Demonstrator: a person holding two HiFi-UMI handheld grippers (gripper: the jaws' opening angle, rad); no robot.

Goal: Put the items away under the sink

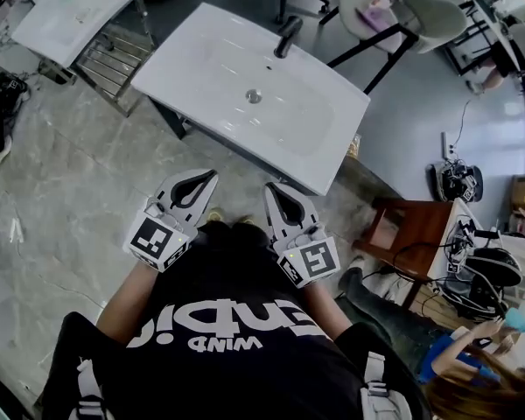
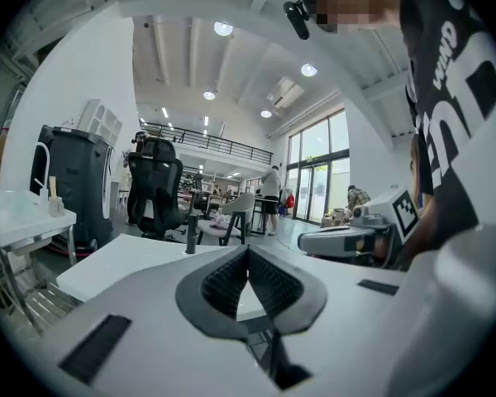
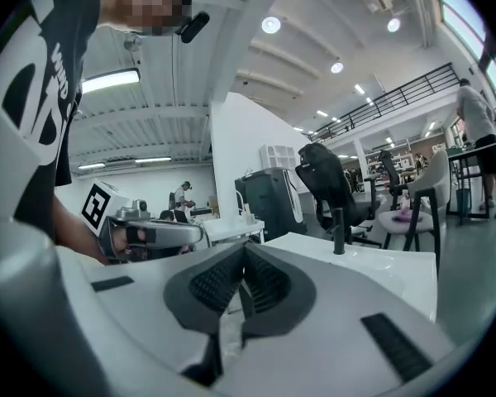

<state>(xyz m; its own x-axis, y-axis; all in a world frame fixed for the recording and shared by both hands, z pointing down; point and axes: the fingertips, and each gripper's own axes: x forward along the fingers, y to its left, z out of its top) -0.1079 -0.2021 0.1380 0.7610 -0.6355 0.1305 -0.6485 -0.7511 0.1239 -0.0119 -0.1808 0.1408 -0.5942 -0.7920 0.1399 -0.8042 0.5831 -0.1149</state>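
A white sink basin (image 1: 245, 86) with a black faucet (image 1: 287, 35) stands ahead of me on a grey tiled floor. The space under it is hidden from above, and I see no items to put away. My left gripper (image 1: 212, 174) and right gripper (image 1: 269, 187) are held close to my chest, just short of the sink's near edge. Both are shut with nothing between the jaws. In the left gripper view the jaws (image 2: 248, 249) meet at the tips over the sink top (image 2: 132, 259). In the right gripper view the jaws (image 3: 244, 247) are likewise closed, with the faucet (image 3: 339, 230) beyond.
A second white basin on a wire rack (image 1: 74, 11) stands at the far left. Chairs (image 1: 411, 16) stand behind the sink. A wooden stool (image 1: 411, 230) and gear with cables (image 1: 486, 269) are at the right, where another person (image 1: 472, 374) crouches.
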